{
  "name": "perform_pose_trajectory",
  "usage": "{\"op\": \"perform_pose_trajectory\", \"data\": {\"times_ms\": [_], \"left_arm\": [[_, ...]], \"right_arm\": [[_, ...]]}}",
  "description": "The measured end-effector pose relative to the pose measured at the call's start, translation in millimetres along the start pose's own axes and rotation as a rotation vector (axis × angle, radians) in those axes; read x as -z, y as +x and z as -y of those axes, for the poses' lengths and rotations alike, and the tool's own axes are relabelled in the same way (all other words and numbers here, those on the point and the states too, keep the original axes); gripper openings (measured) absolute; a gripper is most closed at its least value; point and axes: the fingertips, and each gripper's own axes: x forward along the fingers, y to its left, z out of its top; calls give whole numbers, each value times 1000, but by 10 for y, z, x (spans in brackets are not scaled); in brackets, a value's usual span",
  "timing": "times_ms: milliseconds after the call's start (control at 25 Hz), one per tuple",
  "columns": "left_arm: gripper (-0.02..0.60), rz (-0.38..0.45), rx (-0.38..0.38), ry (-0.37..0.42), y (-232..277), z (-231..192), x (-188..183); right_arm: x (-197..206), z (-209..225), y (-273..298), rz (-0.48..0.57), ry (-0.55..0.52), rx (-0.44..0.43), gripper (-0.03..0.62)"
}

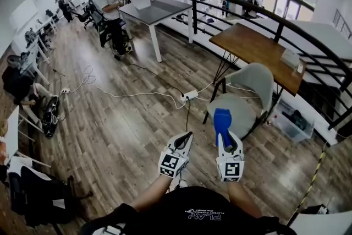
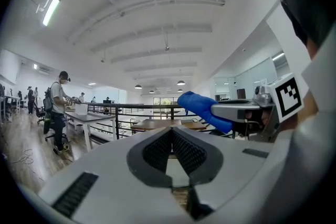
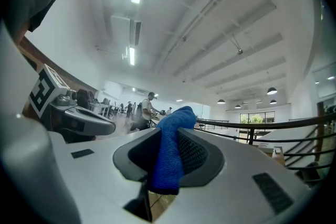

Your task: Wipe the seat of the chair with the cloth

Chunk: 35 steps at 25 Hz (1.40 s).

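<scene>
A grey chair with a padded seat stands by a wooden table, ahead of my grippers. My right gripper is shut on a blue cloth, which sticks out past the jaws toward the seat's near edge. In the right gripper view the blue cloth is pinched between the jaws of the right gripper. My left gripper hovers left of the chair, jaws closed with nothing held. In the left gripper view the left gripper is tilted up, with the cloth at the right.
A wooden table stands behind the chair beside a black railing. A power strip and cables lie on the wood floor left of the chair. A clear bin sits under the table. A person works at a far desk.
</scene>
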Motion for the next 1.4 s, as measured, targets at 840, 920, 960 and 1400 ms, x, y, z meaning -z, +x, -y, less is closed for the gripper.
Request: {"op": "perform_pose_trajectory", "data": {"times_ms": [840,920,960,1400], "left_arm": [[6,-8,67,-51,-71,-607,232],[6,-8,71,-56,-36,-618,251],[6,-10,75,-58,-15,-621,259],[6,-31,70,-42,494,-727,279]], "right_arm": [[62,-427,370,-34,12,58,92],[84,-423,391,-38,17,60,92],[100,-419,402,-39,18,61,92],[231,-86,814,-41,43,35,92]]}}
